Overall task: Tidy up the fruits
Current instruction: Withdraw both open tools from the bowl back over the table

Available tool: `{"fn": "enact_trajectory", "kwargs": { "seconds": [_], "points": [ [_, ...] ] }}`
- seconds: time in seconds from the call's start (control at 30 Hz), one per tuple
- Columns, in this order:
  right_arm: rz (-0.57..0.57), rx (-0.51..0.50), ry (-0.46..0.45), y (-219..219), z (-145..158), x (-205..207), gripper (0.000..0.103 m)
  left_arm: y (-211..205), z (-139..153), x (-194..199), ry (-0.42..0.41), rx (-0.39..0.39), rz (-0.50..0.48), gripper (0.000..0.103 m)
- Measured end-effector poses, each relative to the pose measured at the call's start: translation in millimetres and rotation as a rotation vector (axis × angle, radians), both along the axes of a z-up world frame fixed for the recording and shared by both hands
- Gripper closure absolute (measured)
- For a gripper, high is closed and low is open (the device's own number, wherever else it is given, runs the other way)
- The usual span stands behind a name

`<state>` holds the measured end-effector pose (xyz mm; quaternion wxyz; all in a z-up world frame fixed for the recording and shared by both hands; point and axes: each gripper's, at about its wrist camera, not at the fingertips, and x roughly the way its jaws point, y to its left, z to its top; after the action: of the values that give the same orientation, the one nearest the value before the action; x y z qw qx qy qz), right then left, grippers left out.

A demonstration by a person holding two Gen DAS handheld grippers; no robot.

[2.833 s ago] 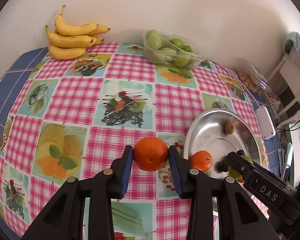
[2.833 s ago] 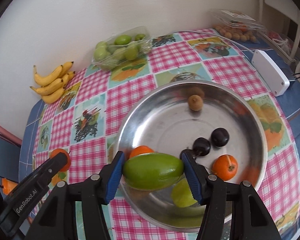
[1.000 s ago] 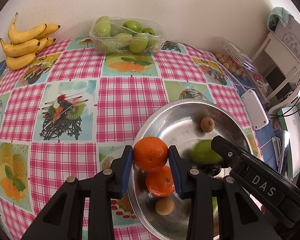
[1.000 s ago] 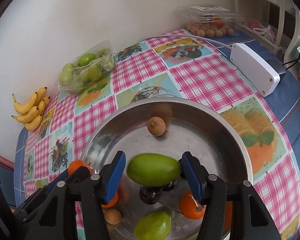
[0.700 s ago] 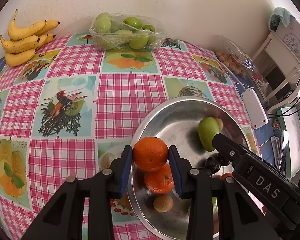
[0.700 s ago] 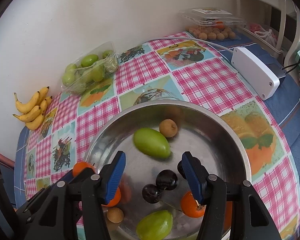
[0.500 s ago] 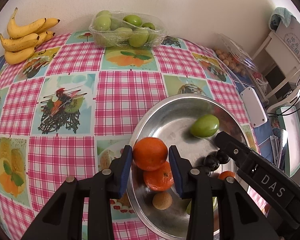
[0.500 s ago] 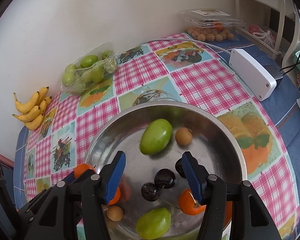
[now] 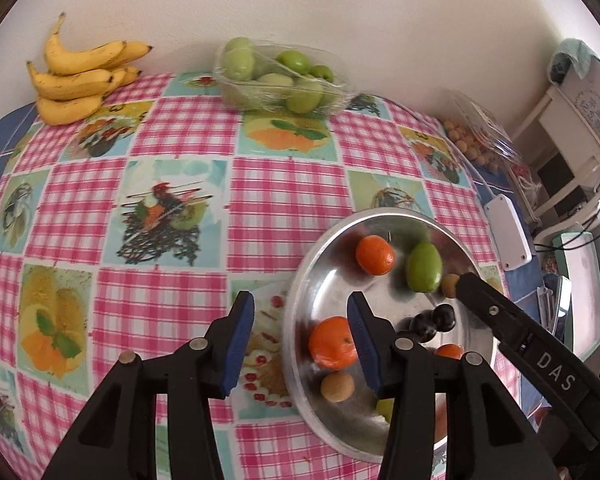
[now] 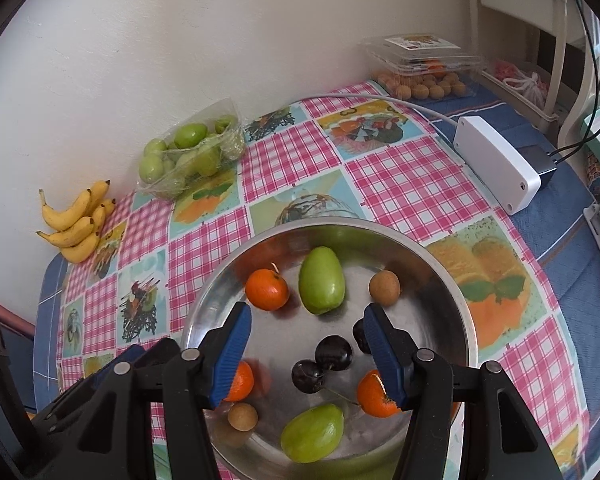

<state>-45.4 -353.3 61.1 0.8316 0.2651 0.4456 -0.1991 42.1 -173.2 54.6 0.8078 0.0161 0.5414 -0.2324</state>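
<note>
A steel bowl [image 10: 458,300] holds several fruits. My left gripper [image 9: 300,340] hovers over the bowl's left rim [image 9: 298,280]; its jaws are opening and nothing is between them. The orange [image 9: 375,255] it carried lies at the far side of the bowl, beside a green mango [image 9: 423,267]. A second orange [image 9: 332,343] sits just behind the left gripper's right finger. My right gripper [image 10: 308,354] is open above the bowl's middle and holds nothing. Below it are dark plums [image 10: 333,352], a third orange [image 10: 374,394], longans [image 10: 385,288] and another mango [image 10: 312,434].
A bunch of bananas [image 9: 80,76] and a wrapped tray of green fruits [image 9: 276,80] stand along the wall at the back. A clear box of longans [image 10: 420,68] and a white adapter box [image 10: 496,160] with its cable lie to the right. The checked tablecloth [image 9: 160,304] covers the table.
The left gripper let go of its orange, which rolled to the bowl's far side, and its jaws widened. The mango dropped by the right gripper rolled and settled. Both grippers rose slightly.
</note>
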Motion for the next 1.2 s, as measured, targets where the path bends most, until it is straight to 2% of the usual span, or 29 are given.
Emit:
{"fn": "enact_trajectory", "kwargs": {
  "seconds": [0.17, 0.33, 0.57, 0.63, 0.67, 0.93, 1.07, 1.2],
  "points": [
    [0.018, 0.002, 0.005, 6, 2, 0, 0.041, 31, 2, 9, 0.01, 0.01, 0.079, 0.053],
    [0.043, 0.002, 0.019, 13, 0, 3, 0.041, 66, -2, 20, -0.005, 0.086, 0.189, 0.051],
    [0.105, -0.013, 0.041, 33, -5, 12, 0.041, 103, -15, 33, 0.041, 0.126, 0.281, 0.045],
    [0.118, -0.02, 0.048, 38, -6, 15, 0.041, 107, -18, 35, 0.045, 0.15, 0.302, 0.033],
    [0.125, -0.026, 0.053, 40, -7, 16, 0.038, 108, -19, 36, 0.043, 0.167, 0.314, 0.023],
    [0.15, -0.047, 0.091, 46, -16, 21, 0.022, 110, -25, 37, 0.012, 0.265, 0.325, 0.018],
    [0.153, -0.049, 0.092, 46, -18, 22, 0.017, 111, -28, 39, 0.012, 0.282, 0.336, 0.017],
    [0.157, -0.049, 0.094, 46, -20, 22, 0.012, 114, -30, 41, 0.013, 0.285, 0.353, 0.011]
  ]
}}
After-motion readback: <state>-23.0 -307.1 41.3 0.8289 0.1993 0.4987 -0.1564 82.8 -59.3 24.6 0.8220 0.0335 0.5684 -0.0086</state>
